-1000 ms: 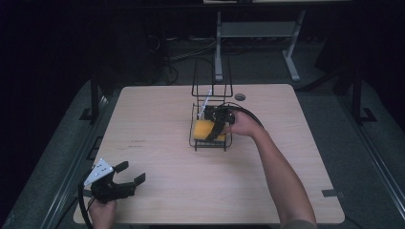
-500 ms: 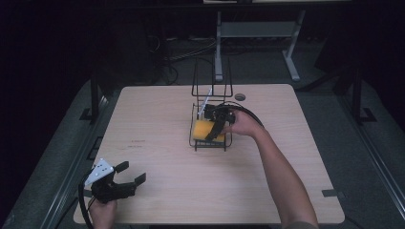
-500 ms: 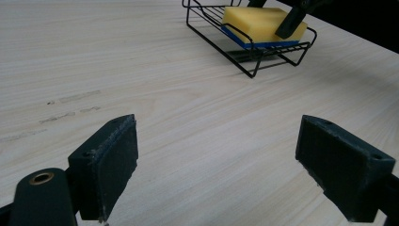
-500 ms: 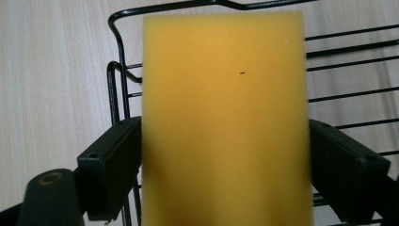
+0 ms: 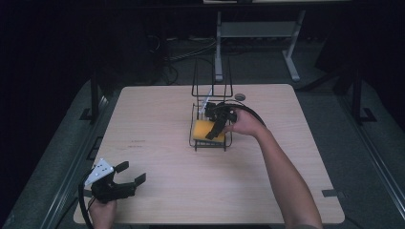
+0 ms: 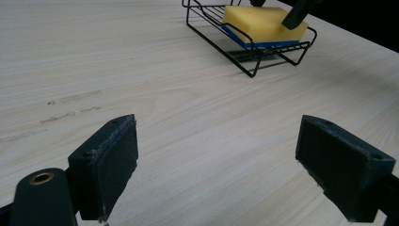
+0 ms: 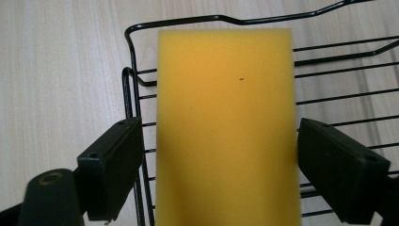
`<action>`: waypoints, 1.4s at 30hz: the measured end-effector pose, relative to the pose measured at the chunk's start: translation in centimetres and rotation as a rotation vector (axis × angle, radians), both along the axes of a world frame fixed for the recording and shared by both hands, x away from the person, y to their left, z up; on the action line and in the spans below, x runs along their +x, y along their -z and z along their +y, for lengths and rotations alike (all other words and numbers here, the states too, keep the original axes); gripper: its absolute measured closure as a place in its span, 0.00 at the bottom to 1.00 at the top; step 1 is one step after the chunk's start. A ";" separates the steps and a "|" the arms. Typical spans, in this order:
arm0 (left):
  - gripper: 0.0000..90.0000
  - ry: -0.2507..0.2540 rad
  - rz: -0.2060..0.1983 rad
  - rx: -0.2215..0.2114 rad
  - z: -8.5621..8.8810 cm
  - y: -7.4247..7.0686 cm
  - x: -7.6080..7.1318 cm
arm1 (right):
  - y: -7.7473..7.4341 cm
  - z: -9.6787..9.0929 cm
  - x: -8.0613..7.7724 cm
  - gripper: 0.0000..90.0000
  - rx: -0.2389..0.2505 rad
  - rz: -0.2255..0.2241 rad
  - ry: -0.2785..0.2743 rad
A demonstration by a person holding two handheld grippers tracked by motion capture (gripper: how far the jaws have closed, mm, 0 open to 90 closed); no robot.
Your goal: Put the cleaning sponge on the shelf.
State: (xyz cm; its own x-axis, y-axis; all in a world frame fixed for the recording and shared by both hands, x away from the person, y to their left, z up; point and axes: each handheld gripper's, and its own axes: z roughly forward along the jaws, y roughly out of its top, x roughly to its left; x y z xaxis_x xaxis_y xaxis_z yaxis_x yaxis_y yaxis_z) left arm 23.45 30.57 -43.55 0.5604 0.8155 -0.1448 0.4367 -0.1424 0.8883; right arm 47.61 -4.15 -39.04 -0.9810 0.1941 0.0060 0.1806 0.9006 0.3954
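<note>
A yellow sponge (image 5: 202, 128) with a blue underside (image 6: 263, 23) lies flat in a black wire rack (image 5: 210, 145) near the table's middle. My right gripper (image 5: 210, 124) reaches down into the rack, open. In the right gripper view its two jaws straddle the sponge (image 7: 226, 117), with a narrow gap on the left side and almost none on the right. My left gripper (image 5: 132, 172) hovers near the front left corner of the table, open and holding nothing. In the left gripper view its jaws (image 6: 230, 160) stand wide apart over bare wood, facing the rack (image 6: 244, 61).
The rack's tall wire uprights (image 5: 212, 76) rise behind the sponge. A small dark round disc (image 5: 239, 97) lies on the table behind the rack. The light wooden table (image 5: 157, 114) has bare wood between the two grippers. A metal stand (image 5: 258, 33) is on the floor beyond.
</note>
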 end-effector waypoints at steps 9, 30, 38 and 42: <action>0.14 0.000 -0.001 0.002 0.0 0.0 0.1 | -0.5 0.1 -0.3 0.17 0.014 -0.007 -0.004; 0.14 0.002 -0.001 0.003 -0.1 0.0 0.1 | -0.8 0.3 -1.5 0.18 0.052 0.015 -0.023; 0.14 0.002 0.000 0.005 -0.1 0.0 0.1 | -0.7 -0.1 -1.8 0.18 0.061 0.017 -0.019; 0.14 0.002 -0.001 0.004 -0.1 0.0 0.1 | -0.8 0.1 -2.0 0.17 0.059 0.009 -0.025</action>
